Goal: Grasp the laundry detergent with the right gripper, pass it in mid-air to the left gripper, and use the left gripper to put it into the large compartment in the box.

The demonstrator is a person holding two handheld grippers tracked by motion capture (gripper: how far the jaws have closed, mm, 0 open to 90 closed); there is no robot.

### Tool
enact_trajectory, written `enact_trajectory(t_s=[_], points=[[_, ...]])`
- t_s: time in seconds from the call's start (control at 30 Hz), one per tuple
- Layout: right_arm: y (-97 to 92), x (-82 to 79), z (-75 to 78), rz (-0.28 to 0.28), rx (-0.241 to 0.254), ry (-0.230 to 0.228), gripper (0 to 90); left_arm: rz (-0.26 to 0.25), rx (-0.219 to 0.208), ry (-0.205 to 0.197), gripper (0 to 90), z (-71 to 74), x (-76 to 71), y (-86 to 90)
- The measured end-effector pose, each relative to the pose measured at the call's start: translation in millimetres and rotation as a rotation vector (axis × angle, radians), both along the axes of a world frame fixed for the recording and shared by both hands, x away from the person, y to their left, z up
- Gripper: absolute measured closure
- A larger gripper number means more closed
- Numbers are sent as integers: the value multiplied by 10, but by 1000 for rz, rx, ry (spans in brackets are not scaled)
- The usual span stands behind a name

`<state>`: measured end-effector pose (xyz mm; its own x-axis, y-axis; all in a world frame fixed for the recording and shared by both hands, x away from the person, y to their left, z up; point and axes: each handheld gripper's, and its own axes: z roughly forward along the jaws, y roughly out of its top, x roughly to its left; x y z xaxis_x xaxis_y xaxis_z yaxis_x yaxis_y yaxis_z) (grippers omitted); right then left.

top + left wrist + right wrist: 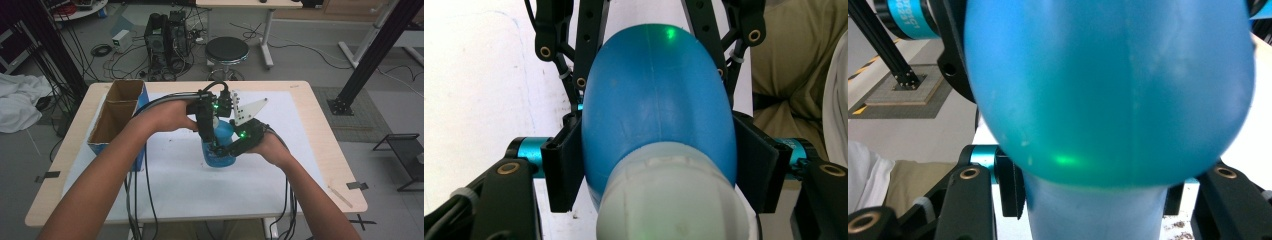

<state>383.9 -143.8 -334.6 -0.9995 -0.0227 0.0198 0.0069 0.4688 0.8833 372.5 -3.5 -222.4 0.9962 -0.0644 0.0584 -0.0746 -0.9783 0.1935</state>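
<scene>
A blue plastic bottle (219, 150) stands at the middle of the white sheet (300, 150) on the table. My left gripper (207, 131) comes down from above and is shut on the bottle (654, 100), one black pad on each side just below its white cap (674, 200). My right gripper (234, 148) reaches in from the right, low on the bottle. In the right gripper view the bottle (1108, 90) bulges above a narrower part clamped between the jaws of my right gripper (1093, 197).
An open cardboard box (117, 112) with a blue side stands at the table's left edge. Beyond the far edge are a black stool (227, 50) and a computer tower (165, 40). Cables trail off the front edge.
</scene>
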Motion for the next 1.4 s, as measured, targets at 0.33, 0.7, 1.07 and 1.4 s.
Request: enact_trajectory(t_s=[0.33, 0.7, 1.07, 1.4], points=[[7, 3, -4, 3, 4, -5, 433, -12, -2, -9, 348, -3, -10, -7], [-1, 2, -3, 2, 6, -5, 433, -9, 8, -20, 368, 1, -21, -23], [-37, -17, 26, -6, 6, -22, 433, -18, -2, -41, 374, 37, -54, -58], [-62, -64, 92, -20, 12, -31, 269, -35, -9, -36, 376, 108, -91, -80]])
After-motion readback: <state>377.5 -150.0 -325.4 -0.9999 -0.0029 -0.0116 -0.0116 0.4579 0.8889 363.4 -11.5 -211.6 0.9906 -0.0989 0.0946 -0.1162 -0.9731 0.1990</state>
